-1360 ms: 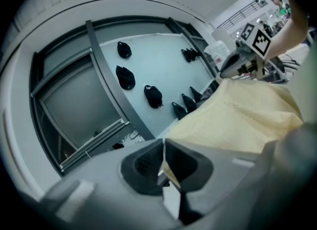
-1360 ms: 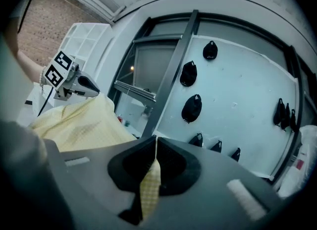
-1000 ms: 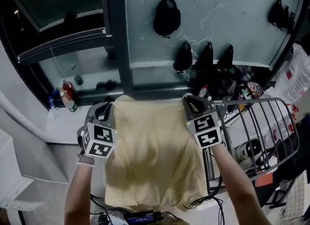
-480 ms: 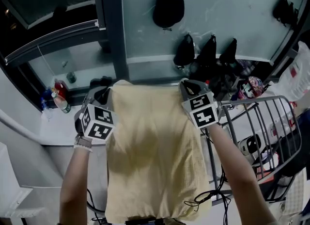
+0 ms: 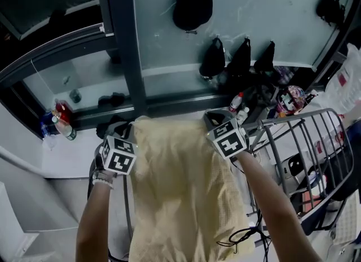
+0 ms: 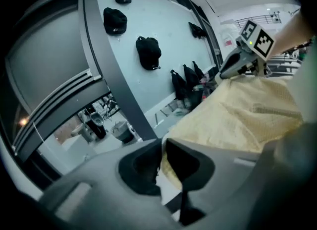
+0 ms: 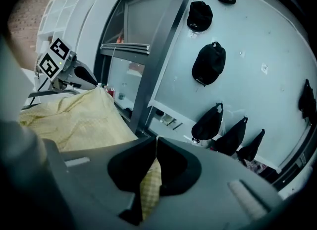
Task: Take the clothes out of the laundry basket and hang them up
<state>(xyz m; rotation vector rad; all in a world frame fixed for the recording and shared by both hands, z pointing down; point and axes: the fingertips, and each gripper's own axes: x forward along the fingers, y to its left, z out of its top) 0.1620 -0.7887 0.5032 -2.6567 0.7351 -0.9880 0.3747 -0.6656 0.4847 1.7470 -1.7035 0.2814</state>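
Observation:
A pale yellow cloth [image 5: 180,187] is stretched between my two grippers and hangs down toward me. My left gripper [image 5: 127,125] holds its upper left corner; the jaws are opening, and in the left gripper view [image 6: 162,142] the cloth edge [image 6: 171,169] still sits in the narrow slit between them. My right gripper [image 5: 212,117] is shut on the upper right corner, and a fold of the cloth [image 7: 150,187] is pinched between its jaws [image 7: 156,142]. No laundry basket is in view.
A grey wire drying rack [image 5: 299,142] stands right beside the right arm. Ahead are a dark pillar [image 5: 121,40] and a pale wall with several black caps [image 5: 193,4]. Bottles [image 5: 59,122] stand on the ledge at left. Cables [image 5: 240,235] lie below the cloth.
Both grippers have carried the cloth forward toward the pillar and drawn slightly closer together. More of the cloth now hangs below them.

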